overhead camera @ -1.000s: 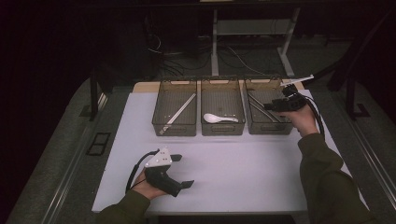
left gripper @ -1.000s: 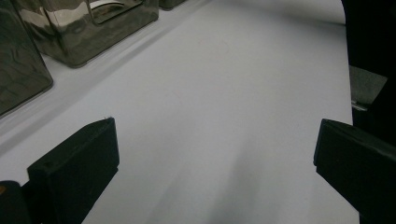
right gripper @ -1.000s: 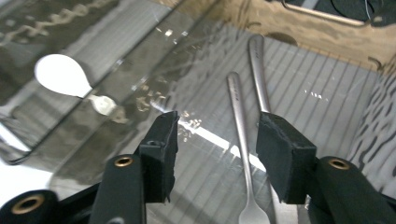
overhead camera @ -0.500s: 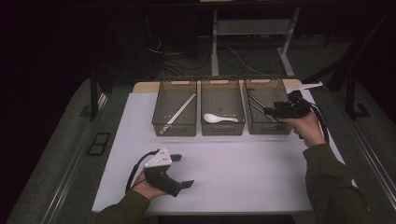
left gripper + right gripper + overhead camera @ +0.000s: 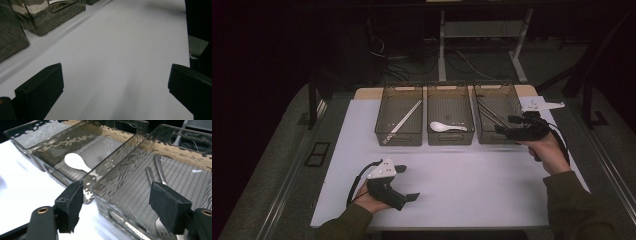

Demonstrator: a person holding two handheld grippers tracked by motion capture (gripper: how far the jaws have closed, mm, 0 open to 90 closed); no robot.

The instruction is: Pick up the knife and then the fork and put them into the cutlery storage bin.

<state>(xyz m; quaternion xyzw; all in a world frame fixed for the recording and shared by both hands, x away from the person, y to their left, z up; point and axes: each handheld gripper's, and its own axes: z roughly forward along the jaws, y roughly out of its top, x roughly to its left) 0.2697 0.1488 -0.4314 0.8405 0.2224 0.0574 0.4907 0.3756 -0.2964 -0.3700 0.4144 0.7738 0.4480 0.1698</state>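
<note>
right gripper [image 5: 504,126] drawn back from bin [image 5: 498,116] — jaws opening, empty

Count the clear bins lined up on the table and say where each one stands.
3. The left bin holds a long pale utensil, the middle bin holds a white spoon, and the right bin, by the right gripper, holds metal cutlery.

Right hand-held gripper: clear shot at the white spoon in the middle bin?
Probably yes. The right hand-held gripper is open and empty beside the right bin; the white spoon lies alone in the open-topped middle bin.
</note>
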